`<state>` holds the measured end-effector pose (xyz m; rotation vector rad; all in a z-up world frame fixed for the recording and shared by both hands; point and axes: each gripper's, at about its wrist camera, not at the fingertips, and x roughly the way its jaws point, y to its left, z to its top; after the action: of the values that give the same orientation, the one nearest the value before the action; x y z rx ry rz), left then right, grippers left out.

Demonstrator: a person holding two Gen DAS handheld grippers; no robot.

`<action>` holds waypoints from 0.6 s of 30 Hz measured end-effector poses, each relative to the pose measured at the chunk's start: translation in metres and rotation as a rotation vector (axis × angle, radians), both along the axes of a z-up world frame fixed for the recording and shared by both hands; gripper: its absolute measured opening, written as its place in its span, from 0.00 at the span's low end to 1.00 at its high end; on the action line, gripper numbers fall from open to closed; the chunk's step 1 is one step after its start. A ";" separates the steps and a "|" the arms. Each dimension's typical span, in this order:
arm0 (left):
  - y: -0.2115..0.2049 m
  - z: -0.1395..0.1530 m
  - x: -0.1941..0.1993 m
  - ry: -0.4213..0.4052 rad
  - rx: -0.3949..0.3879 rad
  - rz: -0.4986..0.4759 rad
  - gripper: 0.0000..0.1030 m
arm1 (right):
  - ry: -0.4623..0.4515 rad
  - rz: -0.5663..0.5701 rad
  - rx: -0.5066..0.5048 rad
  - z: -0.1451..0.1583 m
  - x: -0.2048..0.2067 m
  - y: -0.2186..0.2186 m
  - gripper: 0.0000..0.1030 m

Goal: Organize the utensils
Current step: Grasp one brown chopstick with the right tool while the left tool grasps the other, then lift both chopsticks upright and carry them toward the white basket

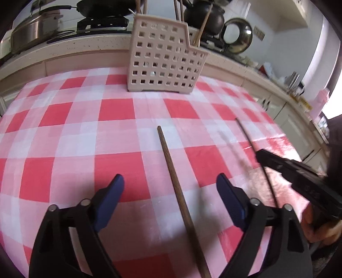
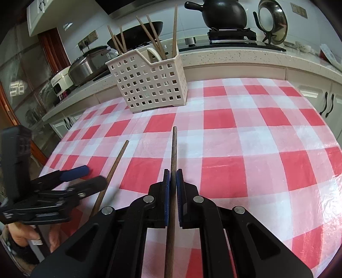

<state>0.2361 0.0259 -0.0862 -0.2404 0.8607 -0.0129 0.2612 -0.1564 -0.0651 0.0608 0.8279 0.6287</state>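
Kitchen cabinets and a speckled counter with a black clay pot [image 2: 224,15] on the stove frame a tabletop [image 2: 256,128] dressed in red-and-white checked cloth, where the sorting of chopsticks is midway. At the far edge, toward twelve o'clock, stands a perforated plastic utensil caddy [image 2: 149,83], already bristling with wooden chopsticks [image 2: 158,36] and a pale spoon [image 2: 154,53]. The right tool [image 2: 173,177] is clenched on a dark wooden chopstick [image 2: 173,154], its shaft running straight out between the blue pads toward the caddy; whether its tip rests on the cloth cannot be told. At nine o'clock in the right wrist view, the left tool [image 1: 170,181] hovers released, its jaws spread wide to either side of a second chopstick [image 1: 171,162] that lies flat on the cloth. By appearances, the step in hand is the pickup of the last loose pair. Next, the left tool likely needs to close squarely on its stick, and the right needs to lift, tilt its chopstick upright and lower it into an open compartment without nudging the light caddy.
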 end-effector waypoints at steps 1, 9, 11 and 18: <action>-0.003 -0.001 0.002 0.005 0.019 0.002 0.73 | 0.000 0.001 0.007 0.000 0.000 -0.002 0.07; -0.030 -0.004 0.019 0.044 0.224 0.019 0.37 | -0.019 0.000 0.047 0.007 0.001 -0.019 0.07; -0.031 -0.004 0.019 0.042 0.237 0.016 0.30 | -0.015 0.000 0.057 0.006 0.001 -0.022 0.07; -0.043 -0.004 0.018 0.042 0.292 -0.032 0.12 | -0.002 -0.001 0.077 0.004 0.003 -0.027 0.07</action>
<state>0.2536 -0.0175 -0.0902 0.0473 0.8966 0.0883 0.2643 -0.1833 -0.0609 0.1306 0.8014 0.6595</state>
